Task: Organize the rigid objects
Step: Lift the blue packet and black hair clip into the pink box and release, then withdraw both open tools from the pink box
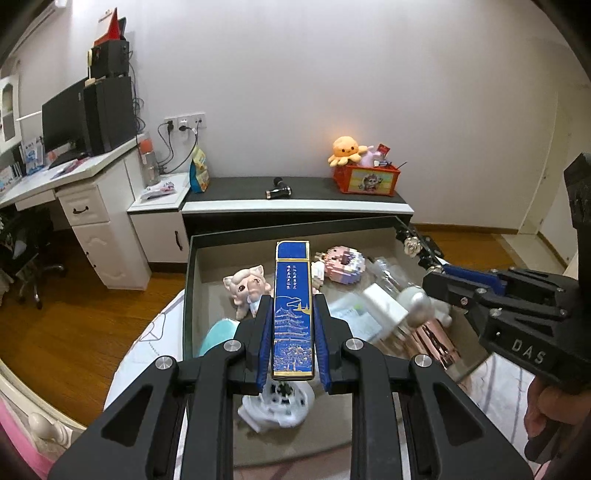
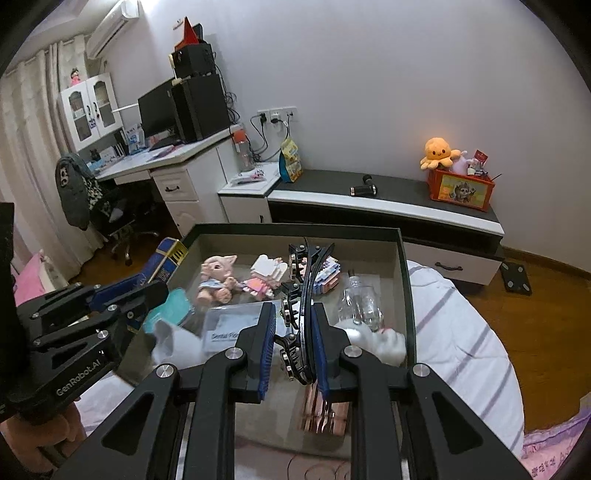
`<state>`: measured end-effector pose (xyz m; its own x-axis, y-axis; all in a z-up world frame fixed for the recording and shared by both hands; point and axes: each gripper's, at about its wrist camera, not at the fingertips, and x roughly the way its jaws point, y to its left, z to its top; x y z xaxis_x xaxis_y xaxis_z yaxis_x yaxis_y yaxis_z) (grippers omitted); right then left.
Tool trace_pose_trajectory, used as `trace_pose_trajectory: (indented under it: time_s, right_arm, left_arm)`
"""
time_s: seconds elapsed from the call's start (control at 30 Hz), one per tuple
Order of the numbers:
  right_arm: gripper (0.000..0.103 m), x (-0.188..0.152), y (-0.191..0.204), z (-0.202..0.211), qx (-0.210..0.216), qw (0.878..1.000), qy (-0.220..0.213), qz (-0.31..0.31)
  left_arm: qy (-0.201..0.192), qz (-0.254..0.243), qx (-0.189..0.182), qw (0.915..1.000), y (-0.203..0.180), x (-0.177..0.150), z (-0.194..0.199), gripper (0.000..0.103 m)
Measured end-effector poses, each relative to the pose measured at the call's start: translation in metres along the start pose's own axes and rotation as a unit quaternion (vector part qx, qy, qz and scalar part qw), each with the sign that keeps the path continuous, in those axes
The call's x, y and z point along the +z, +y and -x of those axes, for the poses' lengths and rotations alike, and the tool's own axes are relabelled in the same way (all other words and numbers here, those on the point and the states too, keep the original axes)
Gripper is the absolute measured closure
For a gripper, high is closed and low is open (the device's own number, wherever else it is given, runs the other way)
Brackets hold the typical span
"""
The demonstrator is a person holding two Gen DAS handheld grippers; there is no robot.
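Blue box [image 1: 292, 310] clamped in left gripper [image 1: 292, 314], long axis pointing away, above tray [image 1: 190, 280]. Right gripper [image 2: 293, 321] pinches black hair clip [image 2: 301, 291] lengthwise. We can't resolve blurred white items below.

Plain pale wall [image 1: 332, 74] is filling the view ahead of the gripper. Low dark-topped cabinet [image 1: 295, 192] is running along it, w/ a white drawer [image 2: 450, 264]. To the upper left, white desk [image 1: 74, 173] is carrying a monitor [image 1: 62, 122] & black speakers [image 1: 109, 110]; wall sockets [image 1: 184, 120] are sitting beside it. Wood floor [image 1: 74, 314] is showing below left. Curtains [image 2: 22, 147] & AC unit [image 2: 110, 27] are hanging far left.
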<state>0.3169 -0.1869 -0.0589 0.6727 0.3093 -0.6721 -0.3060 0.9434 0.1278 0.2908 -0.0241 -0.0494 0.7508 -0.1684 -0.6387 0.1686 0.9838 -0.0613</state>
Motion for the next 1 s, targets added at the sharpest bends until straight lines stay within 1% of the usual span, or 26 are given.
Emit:
trace_pose_trajectory:
  time_s: [0.23,0.27,0.3,0.33,0.37,0.4,0.43,0.47,0.5,0.53,0.57,0.6,1.0]
  right_arm:
    - [0.082,-0.004,-0.006,-0.024,-0.008,1.0,0.021,-0.008]
    - [0.08,-0.005,-0.007,-0.025,-0.008,1.0,0.022,-0.011]
    - [0.076,-0.006,-0.009,-0.025,-0.007,1.0,0.024,-0.014]
    - [0.056,-0.009,-0.01,-0.024,-0.006,1.0,0.024,-0.017]
    - [0.033,-0.009,-0.01,-0.022,-0.006,1.0,0.022,-0.018]
    - [0.024,-0.011,-0.01,-0.018,-0.004,1.0,0.016,-0.021]
    - [0.018,-0.012,-0.01,-0.015,-0.004,1.0,0.012,-0.022]
    - [0.017,-0.011,-0.01,-0.012,-0.006,1.0,0.009,-0.024]
    - [0.015,-0.013,-0.011,-0.007,-0.007,0.999,0.008,-0.03]
    - [0.008,-0.013,-0.011,-0.004,-0.01,0.999,0.006,-0.035]
    - [0.0,-0.013,-0.012,0.001,-0.018,0.999,0.001,-0.041]
    - [0.0,-0.013,-0.014,0.007,-0.023,0.999,-0.006,-0.046]
    - [0.0,-0.026,-0.002,0.082,-0.037,0.995,-0.06,-0.068]
  left_arm:
    - [0.01,0.003,0.015,0.9998,0.001,0.002,-0.015,0.082]
    - [0.012,0.003,0.018,0.9998,0.001,0.002,-0.015,0.081]
    - [0.013,0.004,0.021,0.9997,0.001,0.002,-0.015,0.078]
    - [0.014,0.006,0.026,0.9996,0.002,0.001,-0.014,0.073]
    - [0.012,0.007,0.03,0.9994,0.002,0.001,-0.012,0.059]
    - [0.01,0.008,0.034,0.9993,0.003,0.0,-0.009,0.041]
    - [0.005,0.009,0.041,0.9991,0.003,-0.001,-0.005,0.031]
    - [-0.001,0.011,0.048,0.9988,0.004,-0.001,0.0,0.017]
    - [-0.01,0.015,0.056,0.9983,0.005,-0.002,0.005,0.012]
    - [-0.018,0.019,0.058,0.998,0.006,-0.002,0.014,0.01]
    - [-0.021,0.023,0.058,0.9978,0.008,-0.002,0.017,0.004]
    - [-0.023,0.027,0.058,0.9977,0.01,-0.002,0.023,0.0]
    - [-0.053,0.025,0.066,0.9961,0.002,-0.024,0.097,0.0]
